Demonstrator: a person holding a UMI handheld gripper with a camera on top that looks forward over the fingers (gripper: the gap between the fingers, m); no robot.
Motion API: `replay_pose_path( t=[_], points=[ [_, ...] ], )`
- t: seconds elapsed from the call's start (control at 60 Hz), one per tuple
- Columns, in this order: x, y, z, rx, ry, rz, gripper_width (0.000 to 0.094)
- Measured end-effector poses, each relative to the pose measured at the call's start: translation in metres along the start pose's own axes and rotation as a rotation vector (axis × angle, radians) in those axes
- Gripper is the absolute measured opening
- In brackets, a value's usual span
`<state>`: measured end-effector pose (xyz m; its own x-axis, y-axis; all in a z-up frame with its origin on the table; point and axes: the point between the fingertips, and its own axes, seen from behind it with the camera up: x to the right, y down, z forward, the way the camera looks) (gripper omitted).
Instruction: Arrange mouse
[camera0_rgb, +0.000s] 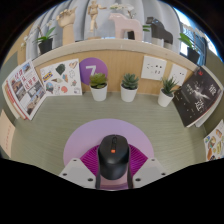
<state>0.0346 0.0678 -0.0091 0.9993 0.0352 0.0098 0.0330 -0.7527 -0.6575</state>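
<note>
**Mouse between the fingers, over the round mat**

I see the black mouse (112, 157) sitting right at the fingers (84, 173), its orange scroll wheel facing up. The gripper (113, 172) has a finger at each side of the mouse, and the magenta pads hug its flanks closely, so I read the fingers as clamped on it. Below the mouse lies a round lilac mat (88, 140) on the greenish tabletop (45, 140).

Beyond the mat, three small potted plants (129, 87) in white pots stand in a row along a low wooden wall. A purple disc with the number 7 (94, 71) leans on that wall behind them, beside a white card of small pictures (153, 68). Printed sheets (24, 88) are propped at the left, and a dark poster (197, 96) at the right.
</note>
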Motion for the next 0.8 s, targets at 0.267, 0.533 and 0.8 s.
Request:
replay_pose_path(
  t=[0.267,0.533,0.8],
  points=[
    [0.004,0.007,-0.003,-0.044,0.004,0.038,0.0621],
    [-0.006,-0.076,-0.089,0.131,0.083,-0.009,0.0776],
    [-0.073,-0.108,-0.198,0.212,0.054,0.016,0.0788]
  ],
)
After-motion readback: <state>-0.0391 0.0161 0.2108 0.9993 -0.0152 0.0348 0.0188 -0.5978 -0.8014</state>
